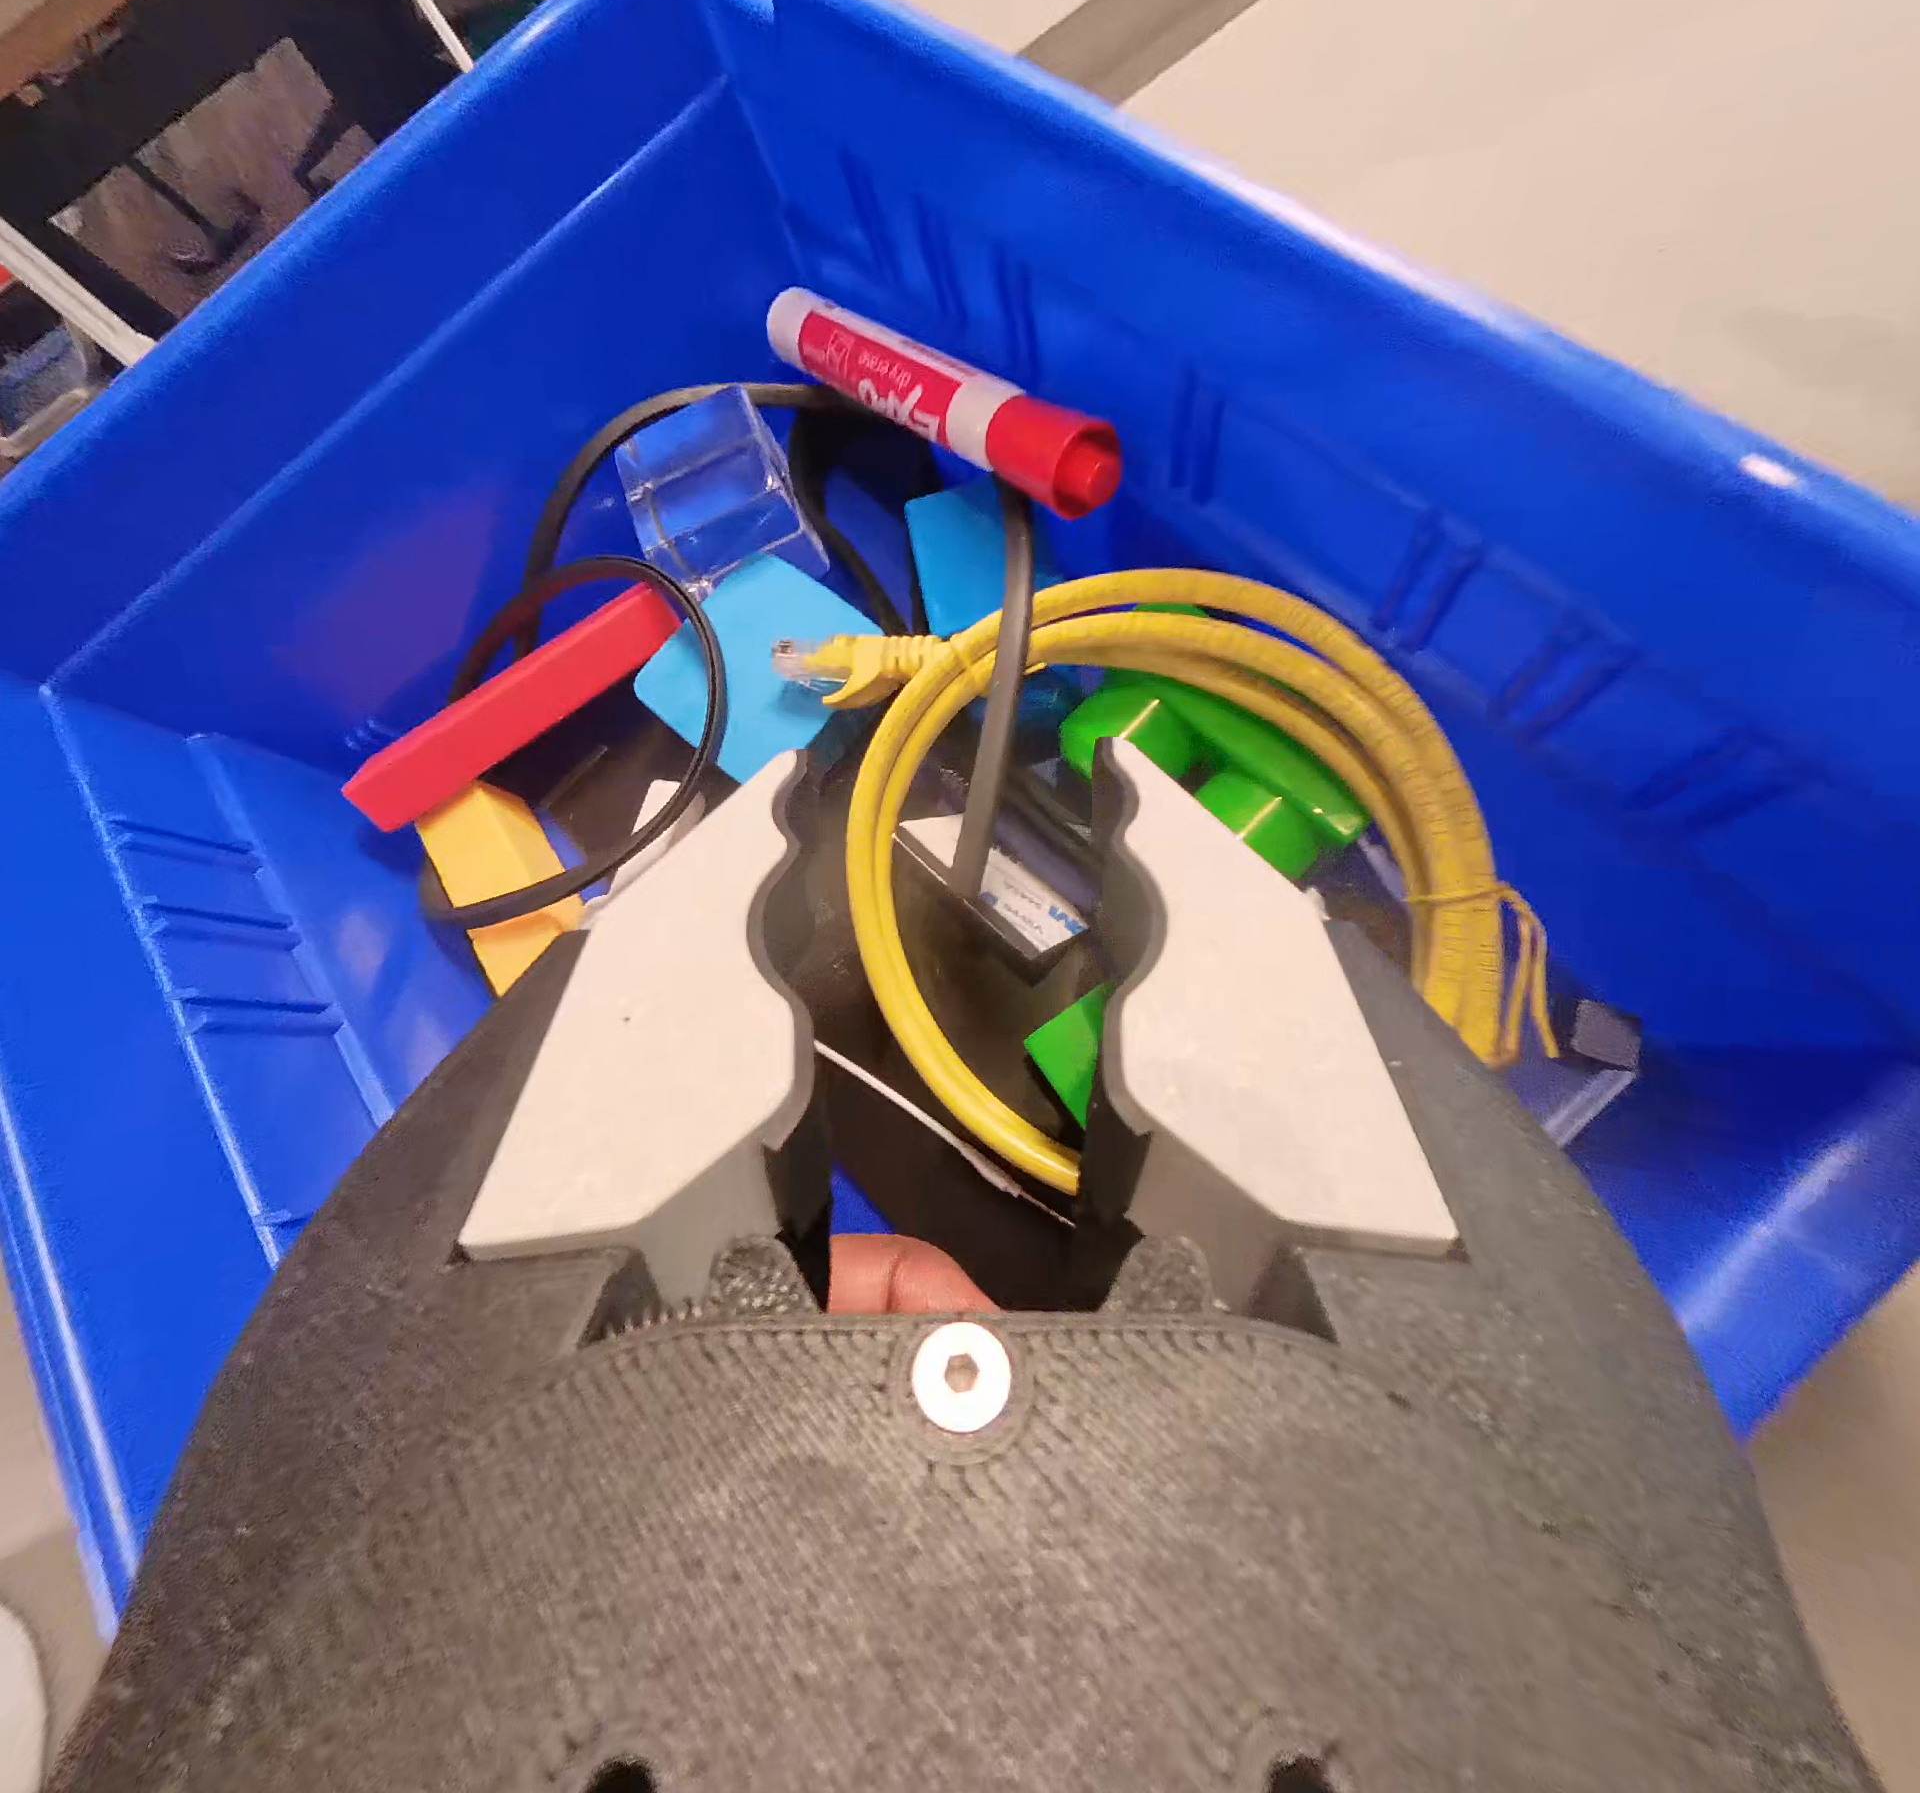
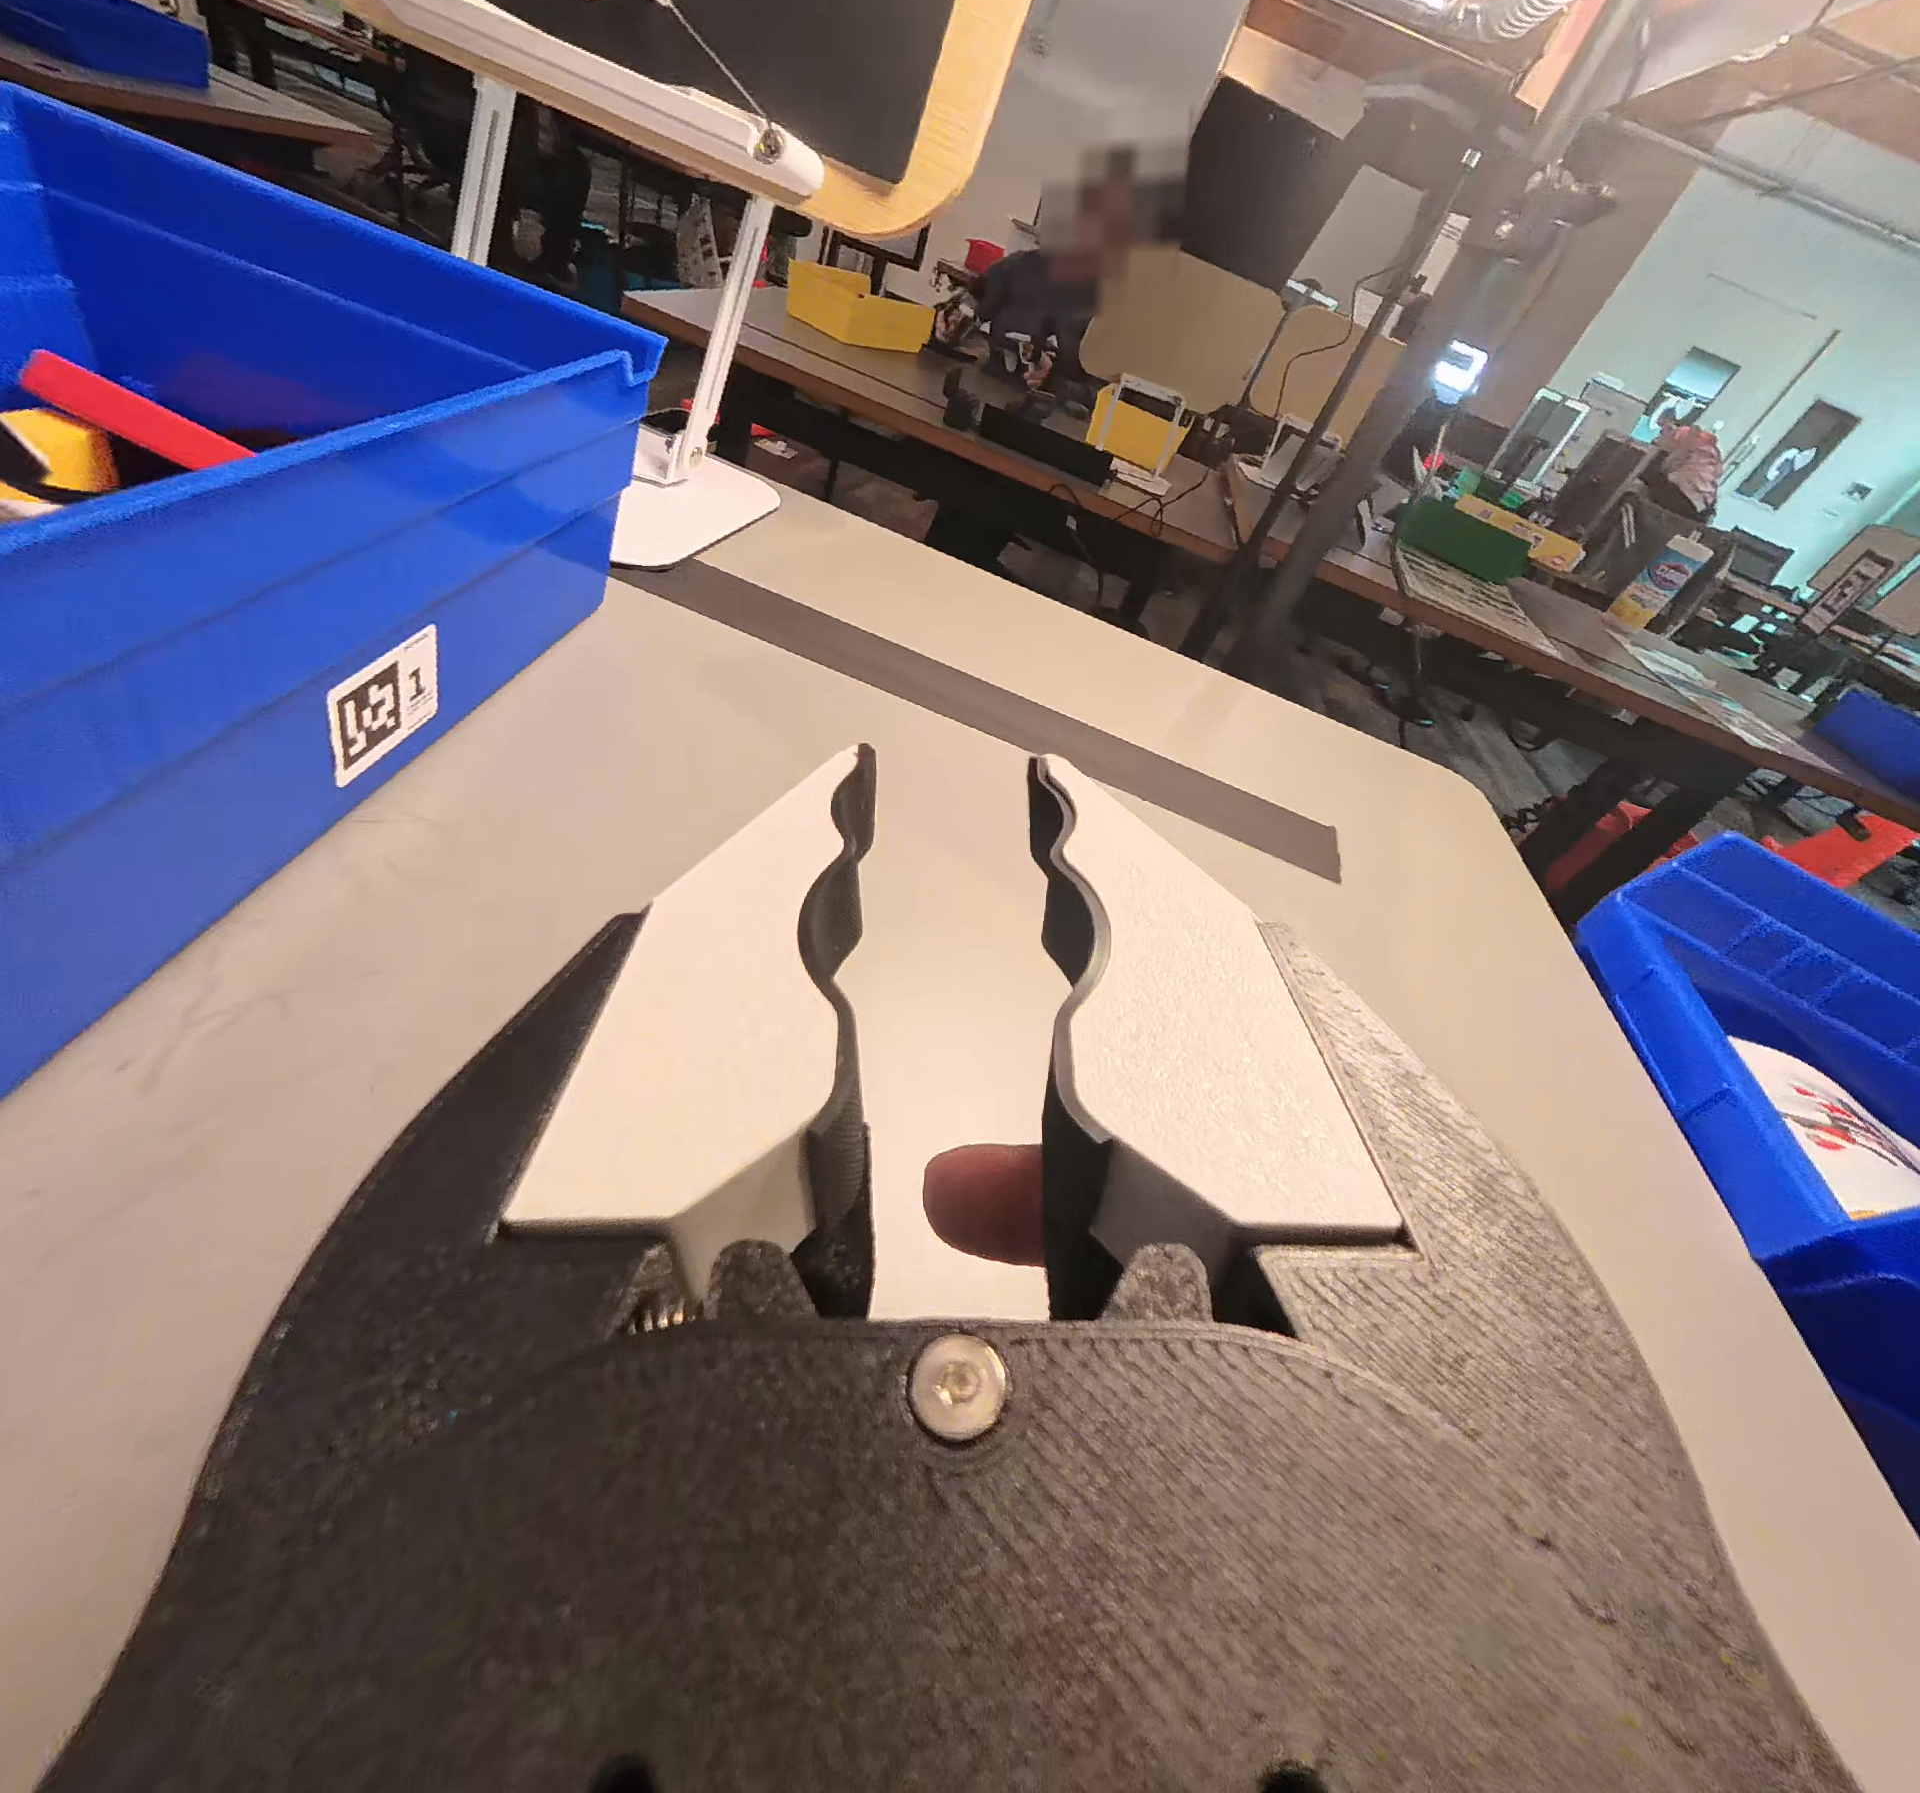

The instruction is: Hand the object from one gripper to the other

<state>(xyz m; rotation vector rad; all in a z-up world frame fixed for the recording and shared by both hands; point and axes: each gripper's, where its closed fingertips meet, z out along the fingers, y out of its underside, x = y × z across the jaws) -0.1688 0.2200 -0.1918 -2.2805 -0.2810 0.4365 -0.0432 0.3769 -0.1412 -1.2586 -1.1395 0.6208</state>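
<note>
My left gripper is open and empty, hanging over a blue bin full of loose items. Between its fingers I see a coiled yellow network cable and a black box with a grey cord. A red marker, a clear plastic cube, a red bar, light blue blocks, a green piece and an orange block also lie in the bin. My right gripper is open and empty, over the grey table, to the right of the same blue bin.
A second blue bin sits at the table's right edge. A white lamp base stands behind the first bin. A dark stripe crosses the table. Work tables and a person are far behind. To the red marker: left tips about 8 centimeters, right tips about 15 centimeters.
</note>
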